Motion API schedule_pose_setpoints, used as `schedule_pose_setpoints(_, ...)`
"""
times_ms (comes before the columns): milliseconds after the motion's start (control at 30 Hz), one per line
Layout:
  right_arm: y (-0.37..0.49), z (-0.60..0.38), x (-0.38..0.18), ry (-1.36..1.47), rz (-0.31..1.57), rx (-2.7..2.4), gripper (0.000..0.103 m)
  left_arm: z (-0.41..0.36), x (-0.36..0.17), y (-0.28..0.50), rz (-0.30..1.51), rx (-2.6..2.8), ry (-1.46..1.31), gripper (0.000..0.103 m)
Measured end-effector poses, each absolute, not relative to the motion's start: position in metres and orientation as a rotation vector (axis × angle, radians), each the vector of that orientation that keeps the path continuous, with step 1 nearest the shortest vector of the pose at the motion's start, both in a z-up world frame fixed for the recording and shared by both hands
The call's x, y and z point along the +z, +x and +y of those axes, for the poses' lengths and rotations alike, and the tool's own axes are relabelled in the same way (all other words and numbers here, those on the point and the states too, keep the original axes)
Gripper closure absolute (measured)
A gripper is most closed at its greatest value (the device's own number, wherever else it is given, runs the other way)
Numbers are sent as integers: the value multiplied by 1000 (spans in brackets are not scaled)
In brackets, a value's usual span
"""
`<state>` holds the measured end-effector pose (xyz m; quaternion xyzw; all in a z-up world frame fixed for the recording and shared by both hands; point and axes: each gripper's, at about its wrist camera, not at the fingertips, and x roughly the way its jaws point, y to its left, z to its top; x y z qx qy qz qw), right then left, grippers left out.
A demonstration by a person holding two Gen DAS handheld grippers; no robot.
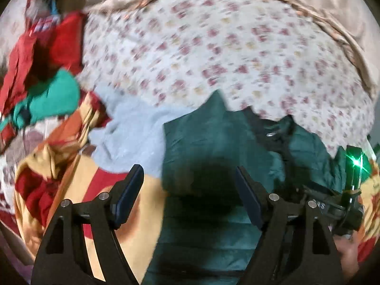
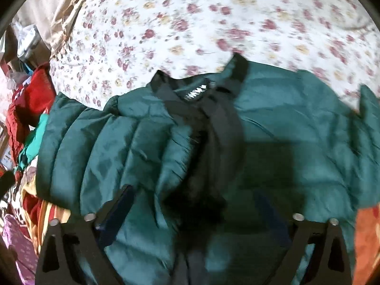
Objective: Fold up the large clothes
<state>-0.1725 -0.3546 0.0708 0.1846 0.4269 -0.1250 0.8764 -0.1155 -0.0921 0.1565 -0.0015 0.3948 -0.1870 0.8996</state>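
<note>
The dark green quilted puffer jacket is lying spread on a bed covered by a floral sheet, its black collar pointing toward the far side and one padded sleeve reaching toward a heap of red, green and yellow clothes. It is looking light, puffy and slick-shelled, so it will likely be springing back and sliding when folded; the sleeve cuff, hem or collar edge is offering firmer purchase than the padded panels. The left hand-held gripper is hovering over the jacket's edge with its fingers spread and nothing between them. The right hand-held gripper is also standing wide apart above the jacket's middle, pinching nothing. A pale blue garment is lying just beside the jacket.
</note>
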Motion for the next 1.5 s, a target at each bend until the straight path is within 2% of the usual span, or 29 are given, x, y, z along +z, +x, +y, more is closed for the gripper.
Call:
schedule_pose_setpoints(67, -150, -352, 58, 355, 933, -274, 33, -87, 146, -105, 845, -363, -24, 24)
schedule_pose_setpoints(100, -143, -352, 50, 356, 958, -264, 56, -85, 139, -101, 858, -352, -31, 24)
schedule_pose_setpoints(200, -133, -356, 39, 411, 973, -209, 81, -81, 126, -94, 890, -338, -43, 24)
schedule_pose_setpoints(267, -140, -357, 53, 375, 931, -201, 89, -82, 121, -92, 899, -341, -53, 24)
schedule_pose_setpoints(333, -156, -364, 76, 314, 862, -224, 90, -86, 117, -89, 903, -336, -51, 25)
schedule_pose_setpoints(467, -185, -394, 106, 279, 772, -314, 91, -102, 107, -83, 912, -345, -55, 25)
schedule_pose_setpoints(600, -200, -428, 110, 242, 777, -400, 91, -126, 88, -74, 944, -344, -43, 25)
schedule_pose_setpoints(867, -191, -468, 51, 230, 899, -509, 91, -159, 56, -61, 970, -310, 35, 25)
schedule_pose_setpoints(967, -189, -471, 46, 205, 895, -518, 90, -161, 54, -61, 959, -301, 46, 25)
schedule_pose_setpoints(1000, -189, -472, 49, 204, 902, -514, 82, -161, 55, -62, 955, -300, 47, 25)
schedule_pose_setpoints(1033, -189, -473, 51, 204, 909, -517, 61, -161, 56, -62, 949, -299, 45, 25)
schedule_pose_setpoints(1100, -194, -472, 61, 203, 909, -529, 37, -160, 58, -63, 941, -300, 41, 25)
schedule_pose_setpoints(1133, -200, -468, 69, 209, 885, -521, 33, -160, 60, -64, 937, -303, 40, 24)
schedule_pose_setpoints(1300, -217, -444, 97, 189, 815, -465, 31, -158, 69, -68, 910, -310, 30, 24)
schedule_pose_setpoints(1500, -200, -430, 94, 268, 826, -343, 31, -165, 78, -69, 870, -315, 35, 25)
